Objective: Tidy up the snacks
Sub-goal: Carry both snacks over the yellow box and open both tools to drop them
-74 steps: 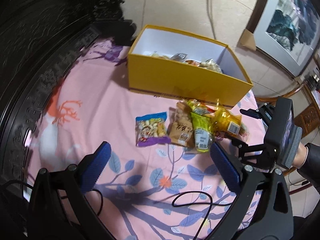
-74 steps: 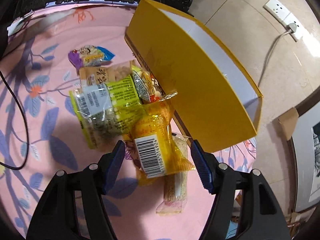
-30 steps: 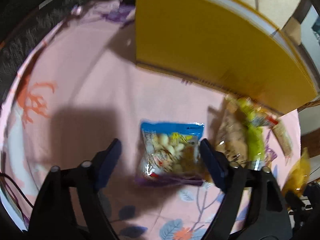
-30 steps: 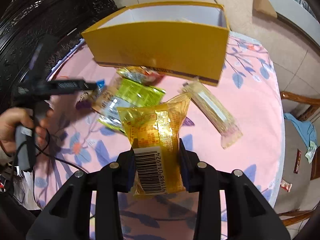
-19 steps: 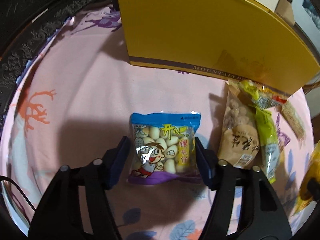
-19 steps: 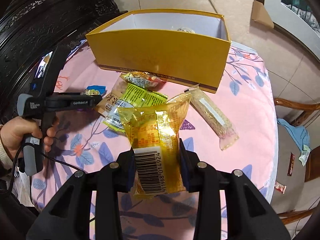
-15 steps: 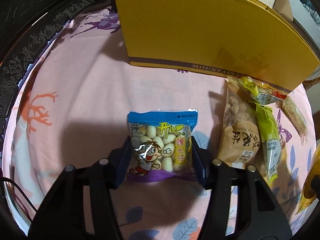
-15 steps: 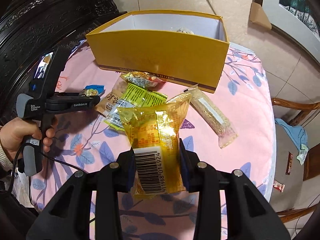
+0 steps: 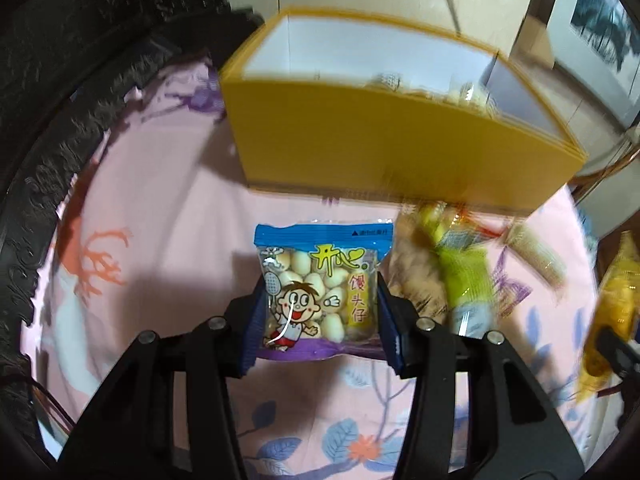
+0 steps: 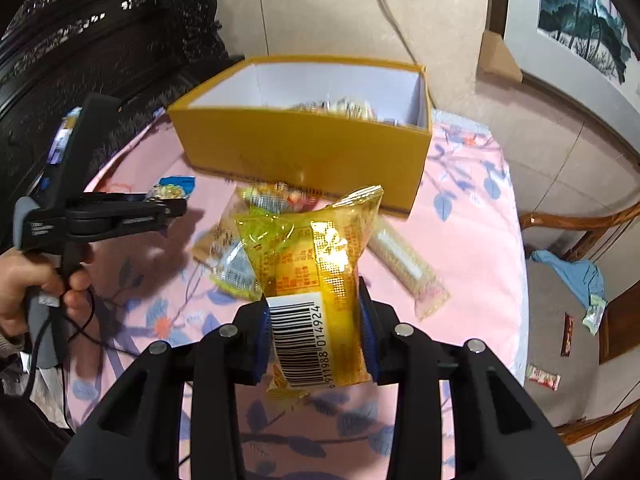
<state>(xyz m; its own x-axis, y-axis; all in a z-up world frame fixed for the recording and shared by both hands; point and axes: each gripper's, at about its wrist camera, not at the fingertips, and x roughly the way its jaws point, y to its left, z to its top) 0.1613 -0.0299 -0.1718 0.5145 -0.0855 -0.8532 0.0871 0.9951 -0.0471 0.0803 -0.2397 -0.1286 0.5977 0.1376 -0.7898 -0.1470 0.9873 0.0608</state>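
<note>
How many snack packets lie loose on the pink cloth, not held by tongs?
4: a long clear bar, a tan packet, a green packet and a red-orange packet by the yellow box. The held yellow packet may hide more.

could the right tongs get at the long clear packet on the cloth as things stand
Probably not yet: the right tongs are shut on the yellow packet. The long clear packet itself lies uncovered on the pink cloth.

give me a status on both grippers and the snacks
Left gripper shut on blue snack bag. Right gripper shut on yellow packet. Yellow box ahead, open top, path unobstructed.
</note>
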